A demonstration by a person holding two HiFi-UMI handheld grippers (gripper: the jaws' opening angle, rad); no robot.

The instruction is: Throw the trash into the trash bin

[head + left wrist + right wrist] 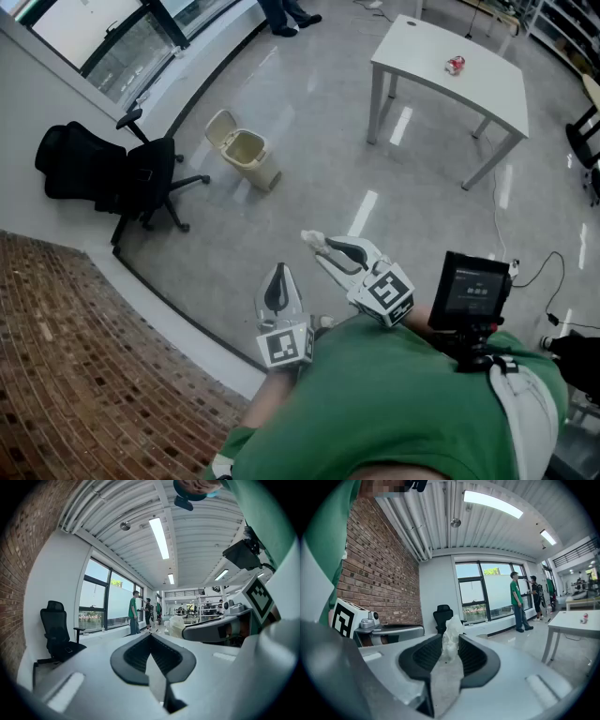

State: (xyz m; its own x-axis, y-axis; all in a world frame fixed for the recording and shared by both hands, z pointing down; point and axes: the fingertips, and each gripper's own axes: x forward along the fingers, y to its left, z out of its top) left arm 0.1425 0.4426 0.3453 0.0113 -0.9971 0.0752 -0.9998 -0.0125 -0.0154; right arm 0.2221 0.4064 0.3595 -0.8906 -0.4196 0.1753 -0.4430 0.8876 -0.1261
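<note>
A crumpled white paper wad (450, 637) is pinched between the jaws of my right gripper (450, 645), which is shut on it. In the head view that gripper (317, 243) is held in front of the person's green shirt, and the wad (309, 238) pokes out past its tips. My left gripper (277, 275) hangs beside it to the left, shut and empty; in its own view the jaws (151, 641) meet with nothing between them. The beige trash bin (247, 152), lid flipped up, stands on the floor well ahead and to the left.
A black office chair (122, 173) stands left of the bin by the window wall. A white table (441, 80) with a small red can (456, 65) is ahead to the right. Brick wall (66, 366) at near left. Two people (520, 599) stand by the windows.
</note>
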